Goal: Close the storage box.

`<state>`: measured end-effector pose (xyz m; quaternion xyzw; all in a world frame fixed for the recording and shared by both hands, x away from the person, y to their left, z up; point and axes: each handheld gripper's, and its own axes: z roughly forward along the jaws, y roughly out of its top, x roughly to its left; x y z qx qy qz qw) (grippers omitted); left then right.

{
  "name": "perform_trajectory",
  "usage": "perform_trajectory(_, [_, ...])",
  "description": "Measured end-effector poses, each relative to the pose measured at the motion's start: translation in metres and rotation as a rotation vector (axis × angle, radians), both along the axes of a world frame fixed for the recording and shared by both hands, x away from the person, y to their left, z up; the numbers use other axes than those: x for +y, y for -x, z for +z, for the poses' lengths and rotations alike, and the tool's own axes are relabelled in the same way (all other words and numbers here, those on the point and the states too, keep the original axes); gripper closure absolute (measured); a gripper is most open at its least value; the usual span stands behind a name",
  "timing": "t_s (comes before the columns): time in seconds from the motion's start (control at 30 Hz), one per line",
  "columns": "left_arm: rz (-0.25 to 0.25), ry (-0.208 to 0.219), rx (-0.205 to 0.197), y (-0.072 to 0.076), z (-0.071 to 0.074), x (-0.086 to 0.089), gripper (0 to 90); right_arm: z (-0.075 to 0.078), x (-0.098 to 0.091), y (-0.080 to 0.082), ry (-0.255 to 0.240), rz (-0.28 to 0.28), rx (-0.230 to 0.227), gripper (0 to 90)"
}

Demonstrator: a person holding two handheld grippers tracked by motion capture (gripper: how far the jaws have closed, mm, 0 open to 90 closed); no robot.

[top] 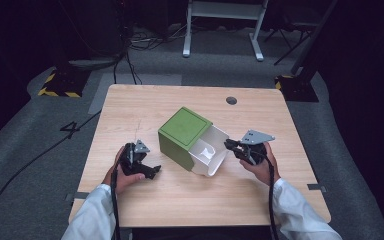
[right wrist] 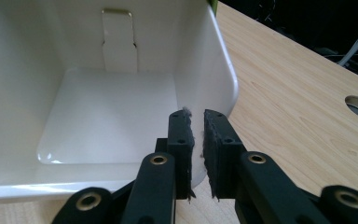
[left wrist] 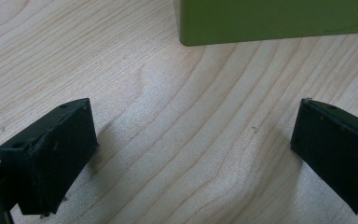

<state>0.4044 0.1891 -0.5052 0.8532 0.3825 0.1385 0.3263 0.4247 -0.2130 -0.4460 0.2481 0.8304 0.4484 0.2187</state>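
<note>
While tipped on its side, green box (top: 185,134) between both claws.

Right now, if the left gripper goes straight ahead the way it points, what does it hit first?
Most likely the green box. The left gripper is open over bare table, and the box's green side lies directly ahead with nothing in between.

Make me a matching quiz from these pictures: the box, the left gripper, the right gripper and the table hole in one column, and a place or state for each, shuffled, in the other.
Column one:
1. box
2. left gripper
3. right gripper
4. table hole

Column two:
A. jaws wide apart over bare wood
B. near the table's far edge
C. jaws shut on the white rim
D. on its side, opening toward the person's right

Pairs: 1-D, 2-A, 3-C, 4-B
</note>
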Motion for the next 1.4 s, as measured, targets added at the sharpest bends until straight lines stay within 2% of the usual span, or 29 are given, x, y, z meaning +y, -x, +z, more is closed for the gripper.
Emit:
perform_trajectory(0.1, [0.0, 0.0, 0.0, 0.0, 0.0, 0.0, 0.4, 0.002, -0.002, 0.001, 0.009, -0.009, -0.01, 81.1])
perform_trajectory(0.33, [0.002, 0.0, -0.001, 0.0, 0.0, 0.0, 0.5, -0.002, -0.007, -0.004, 0.014, -0.037, 0.006, 79.4])
perform_trajectory(0.47, [0.001, 0.0, -0.001, 0.0, 0.0, 0.0, 0.4, -0.003, -0.01, -0.009, -0.01, -0.04, 0.029, 75.1])
perform_trajectory(0.53, [0.002, 0.0, -0.001, 0.0, 0.0, 0.0, 0.4, -0.004, -0.009, -0.012, -0.027, -0.025, 0.04, 74.6])
perform_trajectory(0.7, [0.001, 0.0, 0.0, 0.0, 0.0, 0.0, 0.3, -0.006, -0.001, -0.023, -0.038, -0.003, 0.049, 85.9])
perform_trajectory(0.83, [-0.003, 0.0, 0.002, 0.0, 0.0, 0.0, 0.3, -0.006, 0.001, -0.031, -0.072, 0.008, 0.069, 86.2])
perform_trajectory(0.97, [-0.004, 0.0, 0.002, 0.0, 0.0, 0.0, 0.2, -0.002, 0.006, -0.035, -0.098, 0.022, 0.066, 87.1])
perform_trajectory(1.13, [-0.007, -0.001, 0.003, -0.001, 0.0, -0.001, 0.2, 0.001, 0.016, -0.037, -0.074, 0.024, 0.056, 87.3])
perform_trajectory(1.4, [-0.012, -0.001, 0.0, -0.002, 0.0, -0.002, 0.2, 0.002, 0.032, -0.047, -0.071, 0.008, 0.059, 86.6])
